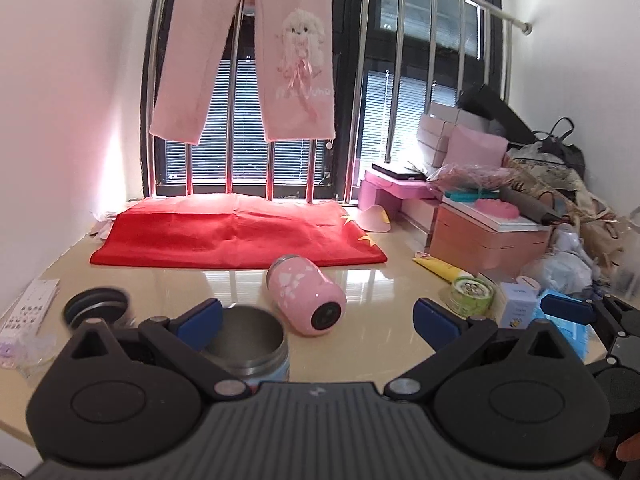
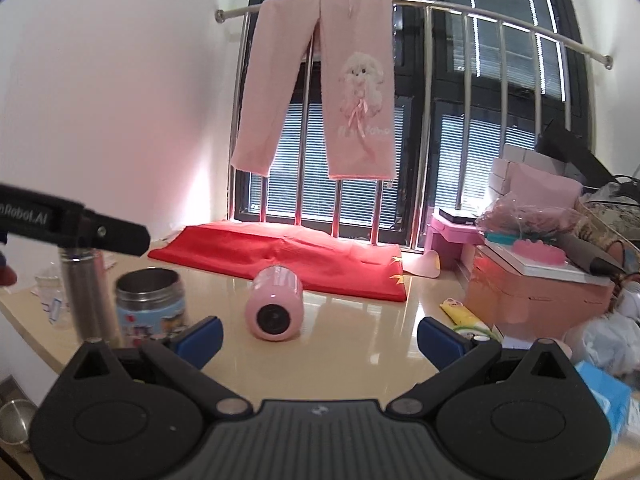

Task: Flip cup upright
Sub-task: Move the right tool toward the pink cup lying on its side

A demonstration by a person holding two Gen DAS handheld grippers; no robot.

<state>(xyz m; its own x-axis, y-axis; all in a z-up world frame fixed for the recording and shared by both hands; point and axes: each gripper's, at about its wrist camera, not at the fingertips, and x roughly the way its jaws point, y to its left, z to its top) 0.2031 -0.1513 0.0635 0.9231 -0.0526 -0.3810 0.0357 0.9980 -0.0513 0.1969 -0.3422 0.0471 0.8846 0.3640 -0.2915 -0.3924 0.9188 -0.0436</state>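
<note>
A pink cup with white flower marks lies on its side on the beige table, its dark round end facing me. It also shows in the right wrist view. My left gripper is open and empty, its blue pads either side of the cup and short of it. My right gripper is open and empty, just in front of the cup. The right gripper's pad shows at the right of the left wrist view.
An upright steel jar with a blue label stands left of the cup, with a steel bottle and a lid beside it. A red cloth lies behind. Boxes, a green tin and clutter fill the right side.
</note>
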